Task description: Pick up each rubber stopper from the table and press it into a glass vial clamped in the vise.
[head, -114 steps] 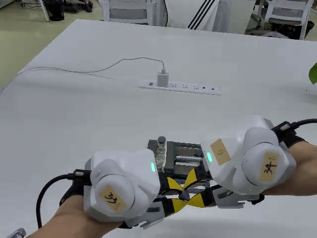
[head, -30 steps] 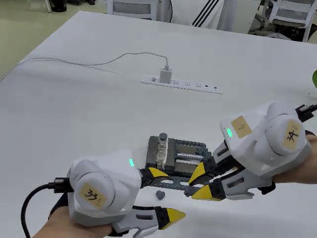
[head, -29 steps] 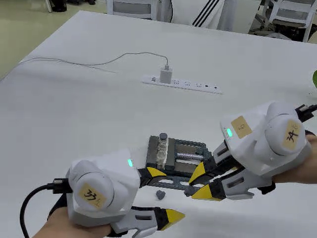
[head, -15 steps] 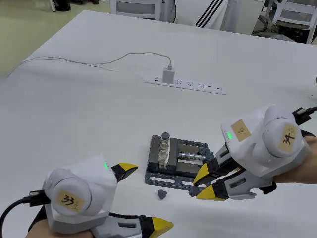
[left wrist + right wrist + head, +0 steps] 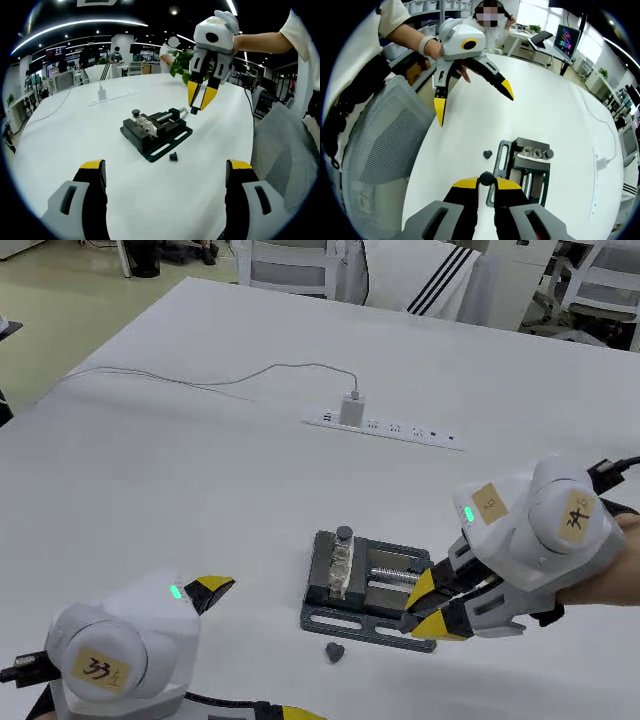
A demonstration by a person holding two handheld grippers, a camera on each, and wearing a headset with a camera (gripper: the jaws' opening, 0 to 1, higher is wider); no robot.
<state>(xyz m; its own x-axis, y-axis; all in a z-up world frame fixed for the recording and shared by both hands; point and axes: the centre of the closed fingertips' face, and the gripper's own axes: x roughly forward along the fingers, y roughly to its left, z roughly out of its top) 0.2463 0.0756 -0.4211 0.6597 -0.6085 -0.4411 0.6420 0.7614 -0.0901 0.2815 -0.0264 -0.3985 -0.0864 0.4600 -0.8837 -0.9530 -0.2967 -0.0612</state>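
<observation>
A dark vise (image 5: 385,590) on the white table clamps a row of glass vials (image 5: 343,562); the far one wears a grey stopper (image 5: 344,533). One loose stopper (image 5: 335,650) lies on the table just in front of the vise. My right gripper (image 5: 422,615) hovers at the vise's near right corner, shut on a dark stopper (image 5: 486,177) at its yellow tips (image 5: 486,184). My left gripper (image 5: 250,650) hangs wide open at the lower left, well back from the vise (image 5: 155,131), with nothing between its jaws (image 5: 165,166).
A white power strip (image 5: 385,427) with a plugged charger and a cable trailing left lies at the far middle of the table. Chairs stand beyond the far edge. A mesh chair (image 5: 285,160) sits beside the near edge.
My left gripper has drawn back toward the lower left, away from the vise, staying open. The right gripper keeps its stopper by the vise. The head camera has shifted.
</observation>
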